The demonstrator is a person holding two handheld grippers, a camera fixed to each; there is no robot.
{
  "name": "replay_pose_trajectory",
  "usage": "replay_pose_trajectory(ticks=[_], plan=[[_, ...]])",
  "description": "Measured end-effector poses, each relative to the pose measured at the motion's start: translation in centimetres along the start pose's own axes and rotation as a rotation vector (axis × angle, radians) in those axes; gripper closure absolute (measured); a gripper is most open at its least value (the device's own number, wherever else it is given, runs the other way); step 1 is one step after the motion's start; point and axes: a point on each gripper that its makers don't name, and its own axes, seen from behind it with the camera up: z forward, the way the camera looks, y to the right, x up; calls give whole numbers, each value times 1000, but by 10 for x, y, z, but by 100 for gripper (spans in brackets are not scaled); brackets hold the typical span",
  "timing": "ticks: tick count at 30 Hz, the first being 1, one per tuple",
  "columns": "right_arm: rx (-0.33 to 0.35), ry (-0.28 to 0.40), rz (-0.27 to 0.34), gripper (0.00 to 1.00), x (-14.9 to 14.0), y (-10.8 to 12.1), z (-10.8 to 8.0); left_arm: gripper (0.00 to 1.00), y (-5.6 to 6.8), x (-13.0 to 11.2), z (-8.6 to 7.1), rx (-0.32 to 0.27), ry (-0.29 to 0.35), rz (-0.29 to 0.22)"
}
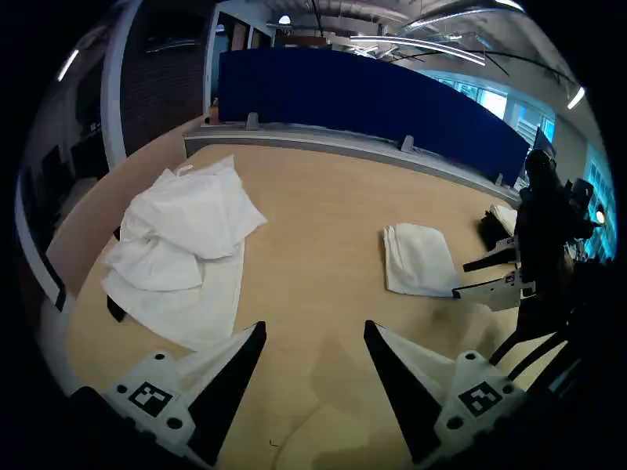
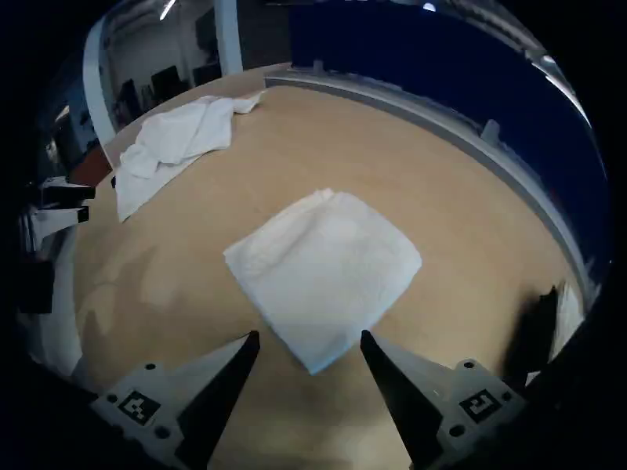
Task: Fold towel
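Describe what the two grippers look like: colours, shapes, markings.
The two match. The left gripper and the right gripper each have two black, wedge-shaped fingers that taper to points, mounted on white bases. Each base carries a square black-and-white tag and small dark screw holes.

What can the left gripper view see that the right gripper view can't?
Left gripper view: ceiling lamps, bright windows, and the right gripper, open, beside the folded towel. Right gripper view: that folded towel close up, just past its own open fingertips, and the left gripper far off at the picture's left side. Both: the wooden table, the crumpled white towels and the blue divider wall.
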Motion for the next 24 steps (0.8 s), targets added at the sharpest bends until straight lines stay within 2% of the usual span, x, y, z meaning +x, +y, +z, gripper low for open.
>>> replay_pose_trajectory(ticks=[7,10,18,24], plan=[[-27,-18,68,0,-16,4,2,7,0,2,0,0,2,0],[-19,-22,80,5,-19,2,2,7,1,3,0,-2,3,1],[-19,-48,84,38,-28,1,6,7,3,1,1,-4,2,4],[-9,-57,111,64,-32,-2,8,7,2,3,1,-2,3,2]])
